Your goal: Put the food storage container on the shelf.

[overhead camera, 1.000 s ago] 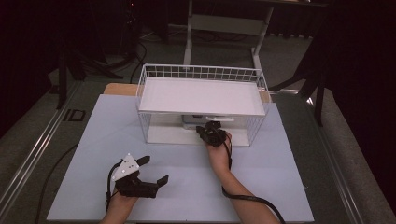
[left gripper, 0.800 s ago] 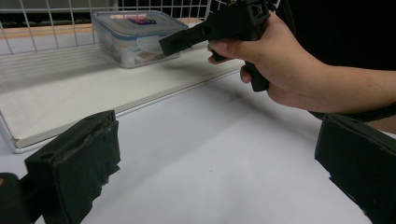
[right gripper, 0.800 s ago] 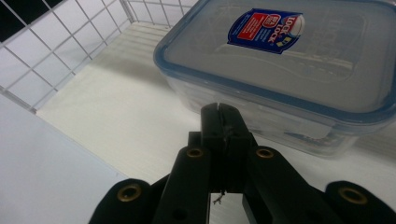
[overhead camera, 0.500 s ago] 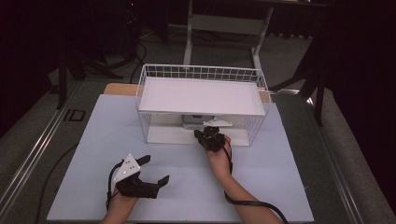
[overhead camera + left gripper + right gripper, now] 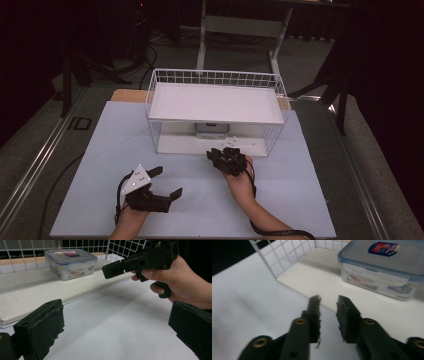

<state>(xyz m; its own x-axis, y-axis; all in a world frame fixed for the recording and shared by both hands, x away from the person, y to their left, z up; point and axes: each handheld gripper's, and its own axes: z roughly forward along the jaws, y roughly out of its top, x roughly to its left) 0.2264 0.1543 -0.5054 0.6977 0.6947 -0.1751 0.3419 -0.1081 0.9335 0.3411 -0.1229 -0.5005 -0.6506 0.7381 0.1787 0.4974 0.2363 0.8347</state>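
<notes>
Left of everything, the left gripper (image 5: 167, 182) rests low on the pale table sheet (image 5: 300, 200), well short of the wire basket (image 5: 155, 100) and off toward that basket's left front corner; its two black jaws stand wide apart with nothing between them, and in the left gripper view the padded fingertips (image 5: 45, 325) sit far out at either edge with bare sheet in the gap. A grey three-cornered plate (image 5: 136, 179) lies on top of this gripper, and the hand that holds it comes in from the near edge of the table. The wire basket, white and open toward the person, stands at the far middle of the sheet; a flat white shelf (image 5: 215, 102) covers its top and a white floor board (image 5: 175, 145) lies inside at the bottom. On that floor board, back from the basket's front edge, sits the clear plastic food box (image 5: 211, 129) with a blue-rimmed lid; the right gripper view shows a red and blue label (image 5: 384, 248) on the lid. Further right, the right gripper (image 5: 223, 154) hangs just outside the basket's front edge, a little right of the box and pointing toward it. Its jaws have just been opening and now stand a narrow gap apart, empty, with the box clear of them and untouched. In the left gripper view this right gripper (image 5: 113, 269) shows level, its tips at the front edge of the basket's floor board.
</notes>
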